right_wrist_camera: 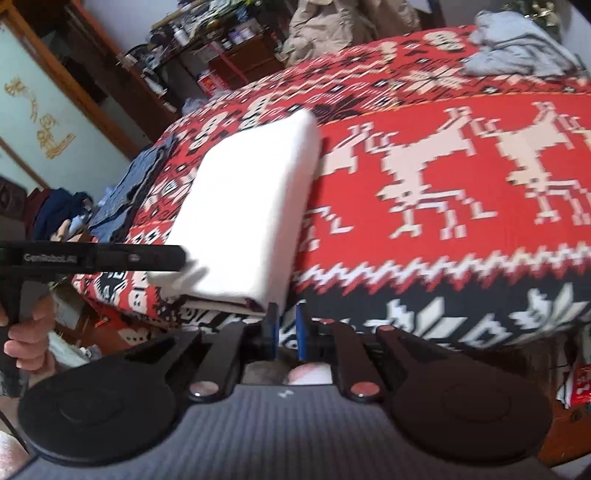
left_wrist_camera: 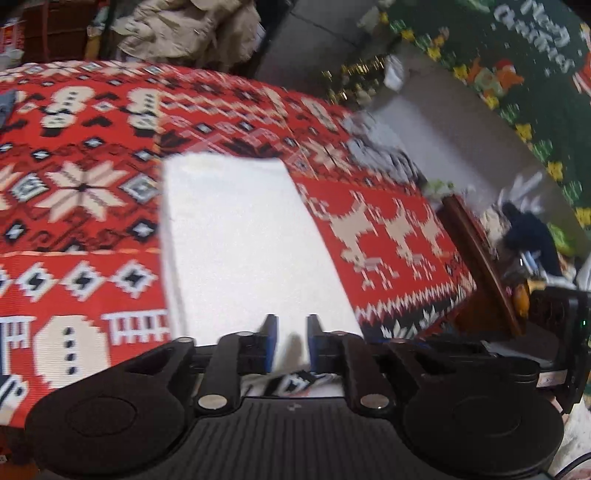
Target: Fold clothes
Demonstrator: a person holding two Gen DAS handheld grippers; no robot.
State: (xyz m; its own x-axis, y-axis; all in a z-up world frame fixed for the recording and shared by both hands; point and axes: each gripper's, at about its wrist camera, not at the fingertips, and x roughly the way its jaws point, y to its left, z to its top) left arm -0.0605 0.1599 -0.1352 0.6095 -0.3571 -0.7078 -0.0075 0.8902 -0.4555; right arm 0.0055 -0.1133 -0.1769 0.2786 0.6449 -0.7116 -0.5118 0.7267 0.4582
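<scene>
Left wrist view: my left gripper (left_wrist_camera: 290, 341), jaws slightly apart, nothing pinched, at near edge of folded white cloth (left_wrist_camera: 243, 243) lying on red patterned blanket (left_wrist_camera: 74, 192). My right gripper (right_wrist_camera: 286, 332): narrow gap, empty.

Both views motion-blurred. Near edge of the folded white cloth (left_wrist_camera: 240, 236) hidden behind the left tool (left_wrist_camera: 290, 341); pad contact cannot be told. Grey crumpled garment (right_wrist_camera: 517, 44) cut off at the frame's top edge. Small items on the dark wooden shelf (right_wrist_camera: 207, 33) too small to identify.
</scene>
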